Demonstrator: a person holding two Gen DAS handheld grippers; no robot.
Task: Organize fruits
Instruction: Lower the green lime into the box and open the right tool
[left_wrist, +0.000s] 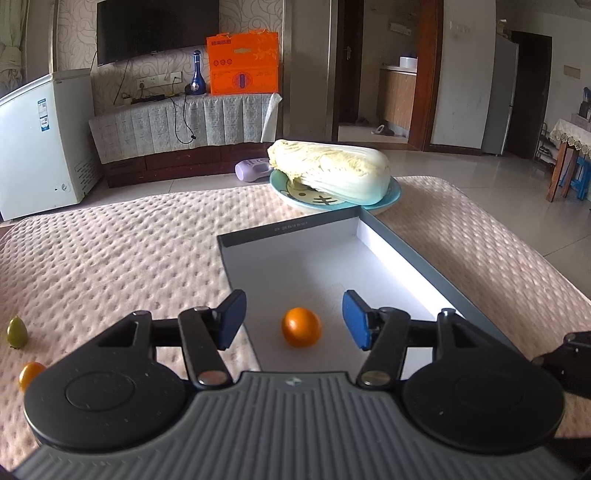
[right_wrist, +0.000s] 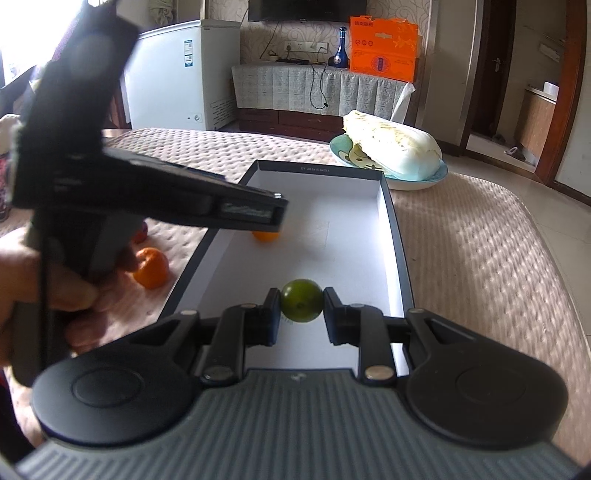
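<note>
A shallow grey box (left_wrist: 314, 254) with a white floor lies on the pink quilted table. A small orange (left_wrist: 301, 327) rests on the box floor between the fingers of my open left gripper (left_wrist: 293, 319), untouched by the pads. In the right wrist view my right gripper (right_wrist: 301, 310) is shut on a green fruit (right_wrist: 301, 305) and holds it over the near end of the box (right_wrist: 384, 192). The left gripper (right_wrist: 273, 216) reaches in from the left over the same orange (right_wrist: 265, 235).
A green fruit (left_wrist: 16, 332) and a small orange fruit (left_wrist: 30, 373) lie on the cloth left of the box. Another orange (right_wrist: 151, 272) lies beside the box. A plate (left_wrist: 391, 192) with a napa cabbage (left_wrist: 332, 170) stands behind the box.
</note>
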